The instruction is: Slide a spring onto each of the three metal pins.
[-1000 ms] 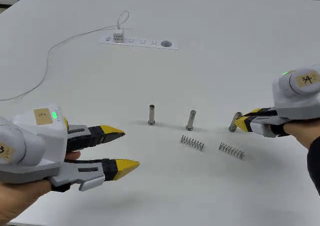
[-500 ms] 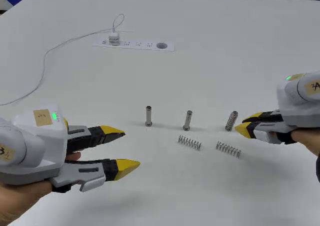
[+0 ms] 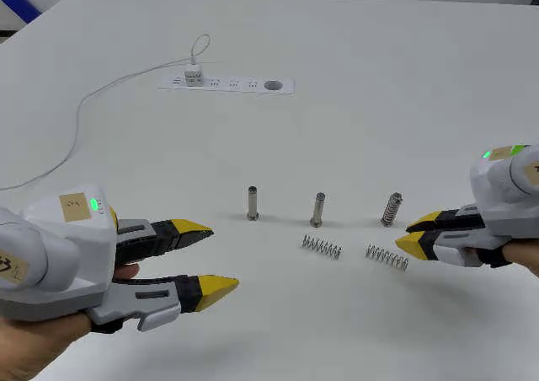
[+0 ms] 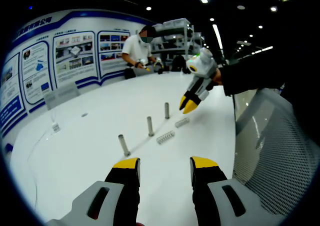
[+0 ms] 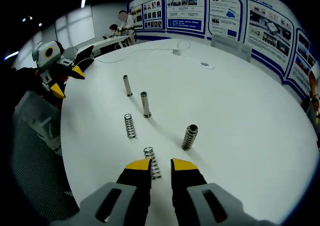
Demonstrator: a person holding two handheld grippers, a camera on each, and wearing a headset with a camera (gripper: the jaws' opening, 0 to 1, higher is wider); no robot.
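Three metal pins stand in a row on the white table: a bare left pin (image 3: 253, 203), a bare middle pin (image 3: 317, 209) and a right pin (image 3: 392, 209) with a spring over it. Two loose springs lie in front, one (image 3: 322, 246) near the middle pin and one (image 3: 387, 257) near the right pin. My right gripper (image 3: 410, 235) hovers just right of that second spring, its jaws a little apart and empty. In the right gripper view the spring (image 5: 152, 168) lies just beyond my fingertips, with the sprung pin (image 5: 189, 137) further out. My left gripper (image 3: 215, 259) is open and empty at the near left.
A white power strip (image 3: 227, 83) with a plugged charger (image 3: 193, 76) and a cable (image 3: 101, 88) lies at the far side of the table. A person (image 4: 136, 48) stands beyond the table's far end. A grey mesh surface (image 4: 265, 141) is beside the table edge.
My right gripper has drawn back from the spring-covered right pin and sunk toward the nearer loose spring. My left gripper has stayed put. The head camera has shifted a little.
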